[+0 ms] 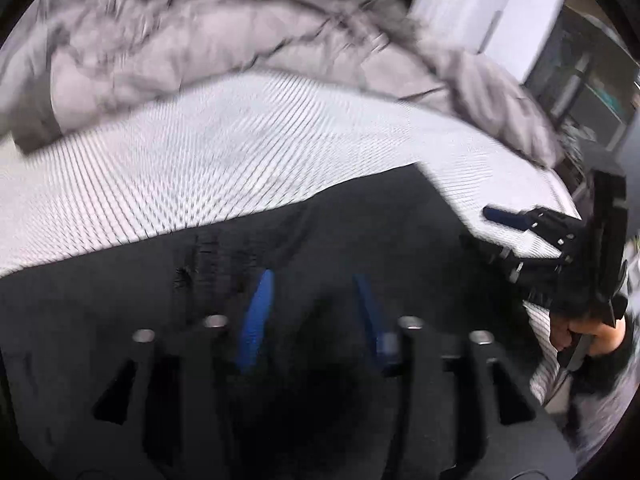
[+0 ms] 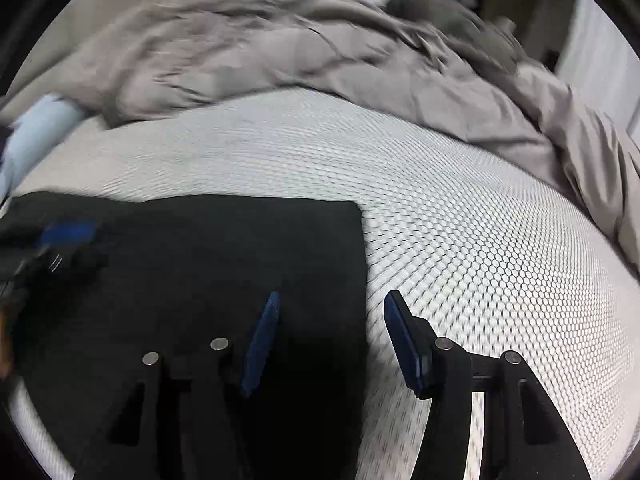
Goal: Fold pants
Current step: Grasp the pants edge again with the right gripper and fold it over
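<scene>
Both the left gripper (image 1: 316,316) and right gripper (image 2: 332,340) hover released, nothing pinched, above the black pants (image 2: 224,256), spread flat on the mattress (image 2: 480,240) for folding.

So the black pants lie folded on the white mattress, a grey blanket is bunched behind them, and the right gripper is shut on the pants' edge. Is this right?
Not quite. The right gripper is open, its jaws apart astride the edge of the black pants, as the right wrist view shows. The white mattress and grey blanket are as you say.
</scene>
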Motion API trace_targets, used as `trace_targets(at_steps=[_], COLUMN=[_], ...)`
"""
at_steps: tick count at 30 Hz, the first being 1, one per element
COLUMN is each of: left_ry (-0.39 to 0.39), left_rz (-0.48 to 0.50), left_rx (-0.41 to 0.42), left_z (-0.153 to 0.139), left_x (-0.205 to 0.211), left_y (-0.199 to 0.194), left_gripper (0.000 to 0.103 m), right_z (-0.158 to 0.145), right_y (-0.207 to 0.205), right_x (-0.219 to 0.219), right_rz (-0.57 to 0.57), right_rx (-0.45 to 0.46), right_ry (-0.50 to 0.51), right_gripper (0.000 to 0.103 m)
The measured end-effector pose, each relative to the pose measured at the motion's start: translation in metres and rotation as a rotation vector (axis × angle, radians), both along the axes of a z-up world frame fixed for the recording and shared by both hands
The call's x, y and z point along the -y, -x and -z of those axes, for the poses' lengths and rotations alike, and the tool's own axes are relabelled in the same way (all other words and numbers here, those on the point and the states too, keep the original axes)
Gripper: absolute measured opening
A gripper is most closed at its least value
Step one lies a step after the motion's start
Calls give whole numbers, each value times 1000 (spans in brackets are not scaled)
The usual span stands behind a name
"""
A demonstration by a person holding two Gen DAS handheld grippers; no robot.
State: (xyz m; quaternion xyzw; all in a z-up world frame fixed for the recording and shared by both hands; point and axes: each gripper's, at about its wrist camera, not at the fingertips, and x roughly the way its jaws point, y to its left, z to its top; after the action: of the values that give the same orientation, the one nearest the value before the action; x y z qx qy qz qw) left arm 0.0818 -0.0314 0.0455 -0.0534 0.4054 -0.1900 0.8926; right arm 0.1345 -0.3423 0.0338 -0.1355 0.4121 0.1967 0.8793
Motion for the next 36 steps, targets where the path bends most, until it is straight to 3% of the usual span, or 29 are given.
trace_targets(at_steps=[2,5,6,8,9,10,12,14,16,18,21,24,27,29,32,36], left_ry=[-2,-61,-102,-161,-161,-157,-151,-109,-48,-31,-119,-248,-214,-171,-142,-26], left_rz=[43,82,81,99,103,94,55,34,50,86,178,168,144,116,74,62], left_rx=[46,-84,-93,-50,-46,-45,-32,-5,48,91,46,18,18,12,20,51], left_z=[-2,28,35,39,39,38,34,24,12,7,23,44,47,46,38,18], left_x=[10,32,36,38,36,31,21,11,9,23,51,57,38,23,15,37], left_y=[24,28,29,37,41,45,53,63,77,86,85,87,93,95,97,96], left_gripper=[79,77,74,73,73,73,73,73,75,81,81,81,81,81,81,81], right_z=[-6,7,19,34,38,37,35,32,24,9,8,36,31,28,29,23], right_y=[28,55,58,60,62,62,56,54,60,84,106,108,104,98,102,104], right_x=[-6,-19,-31,-39,-35,-24,8,45,58,50,17,4,45,85,137,159], right_rz=[-56,-152,-191,-170,-138,-101,-8,87,112,39,-93,-154,-73,0,125,46], right_rx=[4,-116,-146,-64,9,37,34,3,-16,39,50,3,19,-9,-93,-214], right_ry=[-11,-145,-116,59,143,172,169,76,-13,-68,-60,55,72,13,-151,-485], right_gripper=[57,60,60,60,66,68,69,69,68,67,68,67,69,70,68,68])
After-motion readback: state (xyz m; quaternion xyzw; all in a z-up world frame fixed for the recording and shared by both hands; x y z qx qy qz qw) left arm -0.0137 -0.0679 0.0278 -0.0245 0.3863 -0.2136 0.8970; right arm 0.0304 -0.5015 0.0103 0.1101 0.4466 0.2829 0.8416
